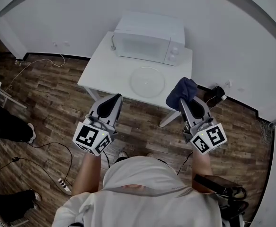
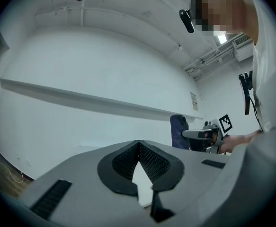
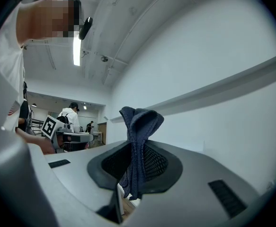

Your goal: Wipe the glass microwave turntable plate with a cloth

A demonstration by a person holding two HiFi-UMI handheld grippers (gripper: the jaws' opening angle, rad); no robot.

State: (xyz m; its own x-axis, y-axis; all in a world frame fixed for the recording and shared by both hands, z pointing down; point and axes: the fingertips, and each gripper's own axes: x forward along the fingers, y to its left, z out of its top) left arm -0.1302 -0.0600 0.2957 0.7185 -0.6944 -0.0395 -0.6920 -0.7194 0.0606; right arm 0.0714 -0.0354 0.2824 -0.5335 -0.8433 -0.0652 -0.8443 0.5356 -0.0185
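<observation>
The round glass turntable plate (image 1: 147,81) lies flat on the white table (image 1: 104,70), in front of the microwave. My right gripper (image 1: 182,101) is held up in front of the table's near right corner, shut on a bunched dark blue cloth (image 1: 182,91); in the right gripper view the cloth (image 3: 140,122) stands up out of the jaws of that gripper (image 3: 137,150). My left gripper (image 1: 114,99) hovers before the table's near edge, left of the plate. Its jaws meet at the tip with nothing between them (image 2: 138,145). The left gripper view also shows the cloth (image 2: 178,131).
A white microwave (image 1: 149,41) with its door shut stands at the back of the table against the wall. Cables and a power strip (image 1: 64,186) lie on the wooden floor. Someone's legs (image 1: 5,126) are at the left, and a black object (image 1: 216,96) sits at the right.
</observation>
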